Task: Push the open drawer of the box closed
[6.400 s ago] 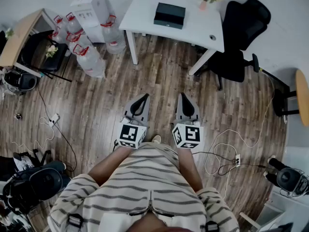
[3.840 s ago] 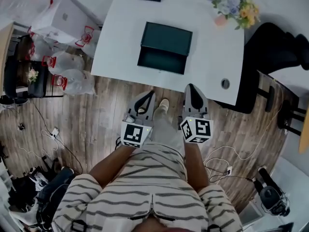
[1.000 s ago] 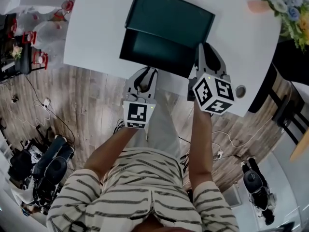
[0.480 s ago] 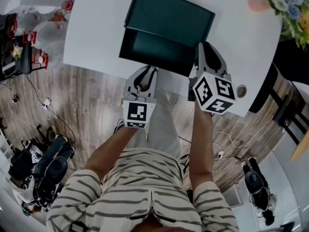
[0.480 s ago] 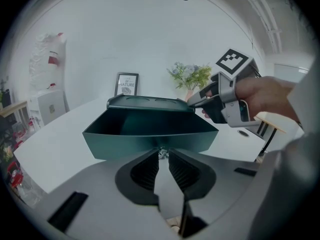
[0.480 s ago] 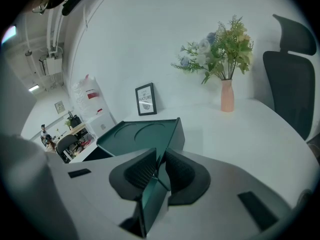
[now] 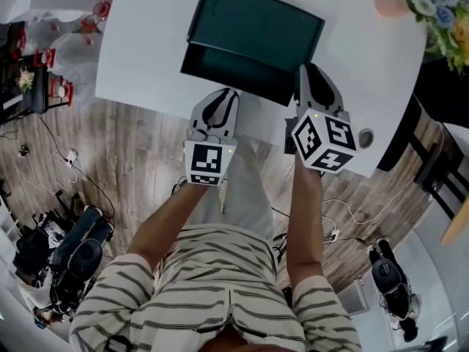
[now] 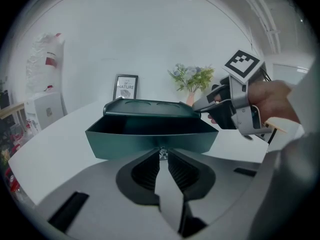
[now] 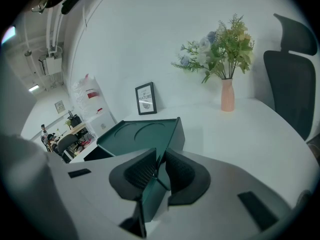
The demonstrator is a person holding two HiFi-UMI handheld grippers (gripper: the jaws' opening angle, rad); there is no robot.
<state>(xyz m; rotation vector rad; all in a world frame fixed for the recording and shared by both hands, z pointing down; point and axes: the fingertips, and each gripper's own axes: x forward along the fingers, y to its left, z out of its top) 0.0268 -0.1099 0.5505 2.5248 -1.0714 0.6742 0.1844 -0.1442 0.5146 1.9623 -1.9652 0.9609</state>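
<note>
Right gripper (image 7: 307, 72) clamped on right wall of open drawer (image 7: 231, 70), left gripper (image 7: 225, 96) jaws together, tips at drawer front, box (image 7: 256, 20) on white table (image 7: 139, 50)

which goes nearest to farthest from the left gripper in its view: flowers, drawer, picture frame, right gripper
1. drawer, at the jaws
2. right gripper, right side
3. picture frame, behind left, and flowers, behind right: too close to call

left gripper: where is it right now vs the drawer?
Head view: the left gripper is over the table's near edge, tips at mid-front of the open drawer. The right gripper is to its right, at the box's front corner.
</note>
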